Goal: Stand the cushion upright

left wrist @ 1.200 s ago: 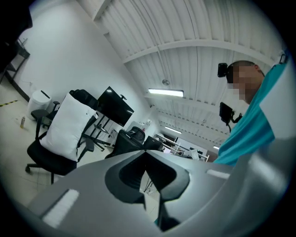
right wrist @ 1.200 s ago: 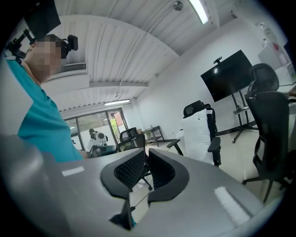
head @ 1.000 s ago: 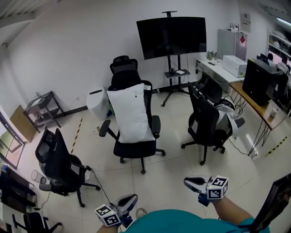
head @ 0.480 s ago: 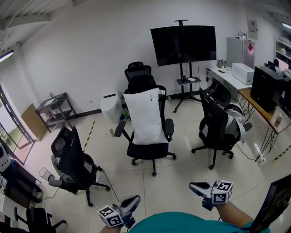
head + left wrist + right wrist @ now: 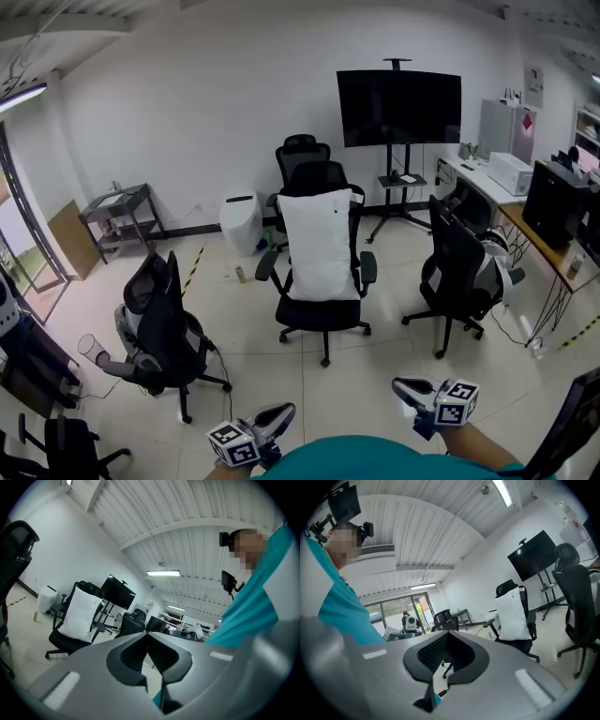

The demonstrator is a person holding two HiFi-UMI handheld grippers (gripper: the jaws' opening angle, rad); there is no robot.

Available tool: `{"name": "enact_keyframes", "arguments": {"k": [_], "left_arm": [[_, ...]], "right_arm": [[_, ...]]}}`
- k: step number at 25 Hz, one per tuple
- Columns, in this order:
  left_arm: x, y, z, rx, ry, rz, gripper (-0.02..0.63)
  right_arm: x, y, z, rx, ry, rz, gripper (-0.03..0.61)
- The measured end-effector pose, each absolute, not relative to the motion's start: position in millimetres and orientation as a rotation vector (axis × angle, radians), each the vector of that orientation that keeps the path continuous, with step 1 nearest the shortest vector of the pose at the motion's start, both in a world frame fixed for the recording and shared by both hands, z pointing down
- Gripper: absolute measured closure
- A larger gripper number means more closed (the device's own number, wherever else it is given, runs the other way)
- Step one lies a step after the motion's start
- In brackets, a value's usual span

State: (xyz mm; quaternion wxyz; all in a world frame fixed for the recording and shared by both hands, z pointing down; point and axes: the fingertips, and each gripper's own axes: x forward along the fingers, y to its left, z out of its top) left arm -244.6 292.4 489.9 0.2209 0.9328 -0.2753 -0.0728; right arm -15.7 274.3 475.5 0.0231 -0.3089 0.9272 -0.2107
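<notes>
The white cushion [image 5: 320, 246] stands upright on the seat of a black office chair [image 5: 324, 317], leaning on its backrest, in the middle of the room. My left gripper [image 5: 281, 414] and right gripper [image 5: 405, 386] sit low at the bottom of the head view, well short of the chair, both shut and empty. In the left gripper view the cushion [image 5: 80, 613] shows far off at the left, beyond the closed jaws of the left gripper [image 5: 146, 637]. The right gripper view has the cushion [image 5: 512, 613] at the right, past the right gripper [image 5: 446, 637], whose jaws meet.
Another black chair [image 5: 159, 328] stands at the left and one [image 5: 464, 281] at the right. Behind are a third chair [image 5: 300, 155], a white bin [image 5: 239, 223], a screen on a stand [image 5: 398, 108] and a metal cart [image 5: 117, 216]. Desks [image 5: 548, 248] line the right wall.
The view has drawn back and swung left: the chair with the cushion now sits farther off and more to the right. Both grippers stay shut and low.
</notes>
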Motion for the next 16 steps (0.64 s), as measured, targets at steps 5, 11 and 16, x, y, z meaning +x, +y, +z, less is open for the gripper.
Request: {"name": "enact_keyframes", "arguments": {"k": [5, 11, 16], "left_arm": [[-257.5, 287.5, 487.0, 2.577, -0.781, -0.238, 0.603], [-260.6, 284.5, 485.0, 2.574, -0.793, -0.252, 0.603], [-252.5, 282.8, 483.8, 2.572, -0.795, -0.266, 0.603]], "right_arm": [[-24.1, 275.8, 474.8, -0.966, 2.901, -0.622, 0.578], [-27.4, 271.8, 471.6, -0.961, 2.916, -0.611, 0.578], [-21.3, 270.9, 468.8, -0.948, 2.942, -0.587, 0.578]]}}
